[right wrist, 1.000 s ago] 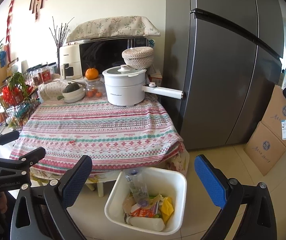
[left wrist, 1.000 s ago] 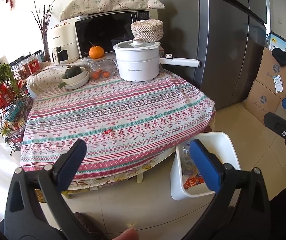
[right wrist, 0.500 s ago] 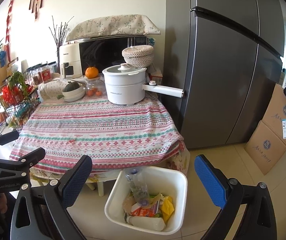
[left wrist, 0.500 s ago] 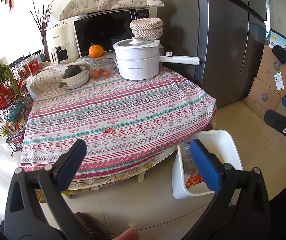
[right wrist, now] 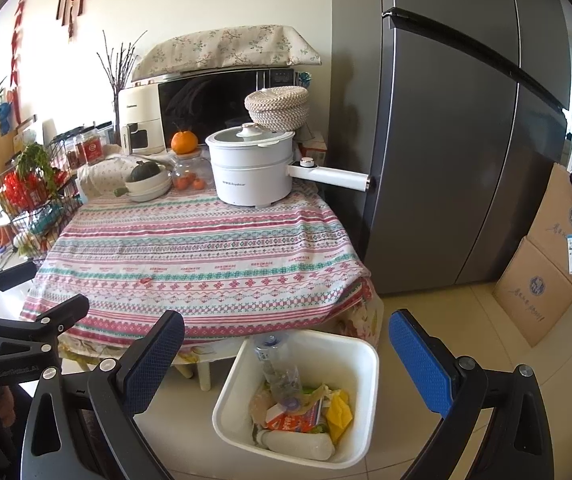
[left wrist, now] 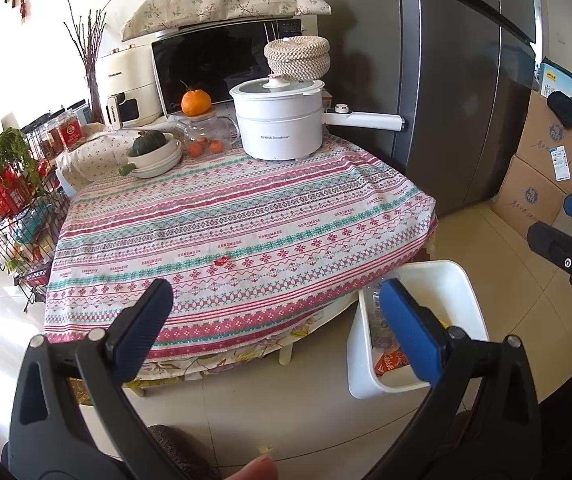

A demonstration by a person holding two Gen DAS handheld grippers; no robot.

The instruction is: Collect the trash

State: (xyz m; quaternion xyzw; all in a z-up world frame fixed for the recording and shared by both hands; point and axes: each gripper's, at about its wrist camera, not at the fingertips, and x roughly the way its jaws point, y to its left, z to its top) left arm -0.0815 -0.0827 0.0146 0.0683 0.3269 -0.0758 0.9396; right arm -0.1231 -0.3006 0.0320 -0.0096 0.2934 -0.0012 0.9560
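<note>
bright daylight from the left, sharp focus, fisheye-warped edges.

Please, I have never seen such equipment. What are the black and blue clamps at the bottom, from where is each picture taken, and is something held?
They are two hand-held grippers, each carrying a camera looking along its fingers. One picture comes from the left gripper, the other from the right gripper. Both are open and hold nothing. On the patterned tablecloth stand a white pot, bowls with a green squash and a small red scrap. On the floor beside the table stands a white bin with trash inside.
</note>
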